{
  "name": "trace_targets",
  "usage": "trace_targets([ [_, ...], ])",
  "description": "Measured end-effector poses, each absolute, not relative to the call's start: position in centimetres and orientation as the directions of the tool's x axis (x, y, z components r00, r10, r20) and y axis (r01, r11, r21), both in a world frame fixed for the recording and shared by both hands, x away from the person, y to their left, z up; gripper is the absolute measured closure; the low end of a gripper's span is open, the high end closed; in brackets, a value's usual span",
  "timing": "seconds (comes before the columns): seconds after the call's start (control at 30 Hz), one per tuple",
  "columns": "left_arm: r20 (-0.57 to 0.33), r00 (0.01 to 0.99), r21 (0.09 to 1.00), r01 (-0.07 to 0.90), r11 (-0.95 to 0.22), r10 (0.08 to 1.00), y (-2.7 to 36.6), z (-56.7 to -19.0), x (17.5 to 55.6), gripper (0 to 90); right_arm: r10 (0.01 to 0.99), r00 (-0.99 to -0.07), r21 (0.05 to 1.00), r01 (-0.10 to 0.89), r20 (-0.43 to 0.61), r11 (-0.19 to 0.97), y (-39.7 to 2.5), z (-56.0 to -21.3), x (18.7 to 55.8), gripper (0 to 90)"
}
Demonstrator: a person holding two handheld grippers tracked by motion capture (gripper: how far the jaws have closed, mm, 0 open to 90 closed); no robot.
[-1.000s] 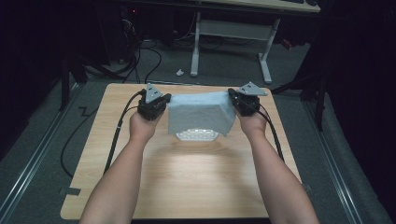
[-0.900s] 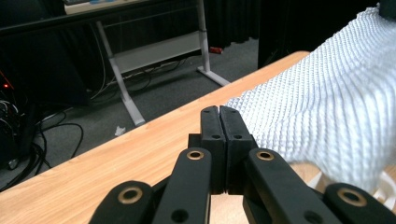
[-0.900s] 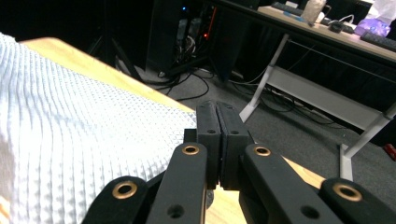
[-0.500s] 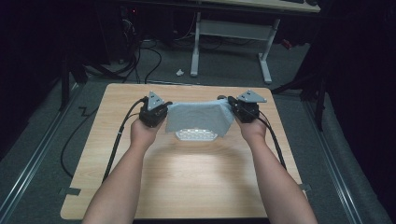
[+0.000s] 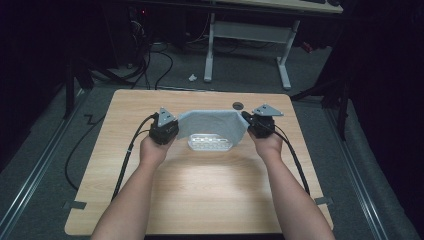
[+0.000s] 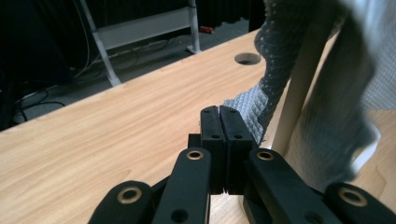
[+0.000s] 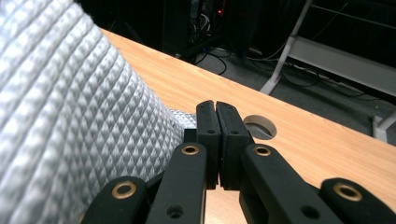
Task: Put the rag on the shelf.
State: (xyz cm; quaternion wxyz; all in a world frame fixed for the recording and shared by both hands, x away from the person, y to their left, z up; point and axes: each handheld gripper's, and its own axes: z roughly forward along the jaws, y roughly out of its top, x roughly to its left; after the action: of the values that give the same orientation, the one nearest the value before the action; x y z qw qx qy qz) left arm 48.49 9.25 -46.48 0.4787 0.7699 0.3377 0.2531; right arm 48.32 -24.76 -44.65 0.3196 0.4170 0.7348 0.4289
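High view, centre of frame: a person's two hands hold a grey waffle-weave cloth (image 5: 212, 125) stretched above a wooden table (image 5: 200, 195), the left gripper (image 5: 176, 128) pinching its left corner and the right gripper (image 5: 246, 120) its right corner, with a clear plastic tray (image 5: 210, 144) lying on the table just below the cloth's lower edge. Left gripper view shows the black jaws pressed together on a cloth corner at centre, the fabric rising toward the upper right; right gripper view shows jaws likewise clamped together, cloth filling the left half and a round table hole (image 7: 260, 127) right of centre.
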Motion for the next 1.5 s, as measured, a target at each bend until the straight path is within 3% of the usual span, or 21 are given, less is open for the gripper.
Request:
trace_targets([
  [0.53,0.022,0.656,0.895,0.323,-0.308,0.754,9.3,-48.3,48.2,87.6,0.893,-0.443,0.884,0.381,-0.082,0.270,-24.9,-47.8,47.9,89.6],
  [0.6,0.008,0.656,0.895,0.332,-0.298,0.755,9.5,-48.3,48.2,85.0,0.894,-0.442,0.884,0.384,-0.077,0.266,-25.0,-48.1,47.8,85.2],
  [0.63,0.009,0.649,0.899,0.329,-0.290,0.761,9.5,-48.3,48.2,81.3,0.897,-0.436,0.884,0.389,-0.072,0.260,-25.1,-48.1,47.8,80.9],
  [0.67,0.007,0.643,0.898,0.333,-0.288,0.765,9.6,-48.2,48.2,72.0,0.899,-0.432,0.882,0.390,-0.079,0.265,-25.1,-48.1,47.8,78.1],
  [0.77,-0.005,0.626,0.900,0.343,-0.270,0.779,10.0,-47.9,48.3,61.3,0.899,-0.427,0.884,0.380,-0.093,0.271,-25.4,-47.9,47.6,74.0],
  [1.5,0.005,0.574,0.917,0.324,-0.233,0.819,12.4,-46.3,48.1,60.9,0.922,-0.371,0.909,0.336,-0.113,0.247,-27.7,-45.5,47.2,70.7],
])
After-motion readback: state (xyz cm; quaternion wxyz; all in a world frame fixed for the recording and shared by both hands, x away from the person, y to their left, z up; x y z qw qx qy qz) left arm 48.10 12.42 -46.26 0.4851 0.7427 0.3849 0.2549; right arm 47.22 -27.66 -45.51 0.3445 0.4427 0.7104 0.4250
